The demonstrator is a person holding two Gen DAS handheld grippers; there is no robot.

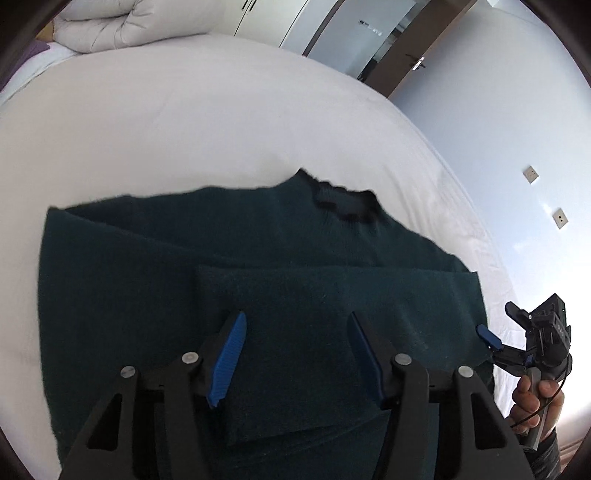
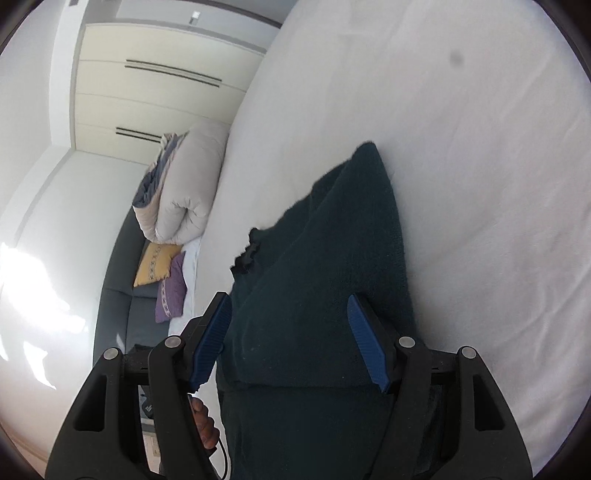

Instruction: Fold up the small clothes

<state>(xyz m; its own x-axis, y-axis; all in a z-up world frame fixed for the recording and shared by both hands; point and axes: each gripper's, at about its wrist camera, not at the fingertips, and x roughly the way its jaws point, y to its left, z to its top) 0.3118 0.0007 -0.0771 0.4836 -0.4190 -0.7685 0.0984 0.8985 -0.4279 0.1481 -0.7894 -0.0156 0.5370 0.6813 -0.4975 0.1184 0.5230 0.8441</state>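
Note:
A dark green knit sweater (image 1: 221,266) lies flat on the white bed sheet (image 1: 184,122), collar (image 1: 343,203) at the far side, with a sleeve folded across its near part. My left gripper (image 1: 297,354) is open just above the folded sleeve, empty. In the right wrist view the sweater (image 2: 325,288) runs away between the fingers of my right gripper (image 2: 290,339), which is open around its edge. The right gripper also shows in the left wrist view (image 1: 491,339) at the sweater's right edge, held by a hand.
A rolled white duvet (image 1: 110,26) lies at the head of the bed; it also shows in the right wrist view (image 2: 184,184) beside a yellow cushion (image 2: 155,264) and a purple cushion (image 2: 171,295) on a grey sofa. Wardrobe doors (image 2: 147,74) and a wall stand beyond.

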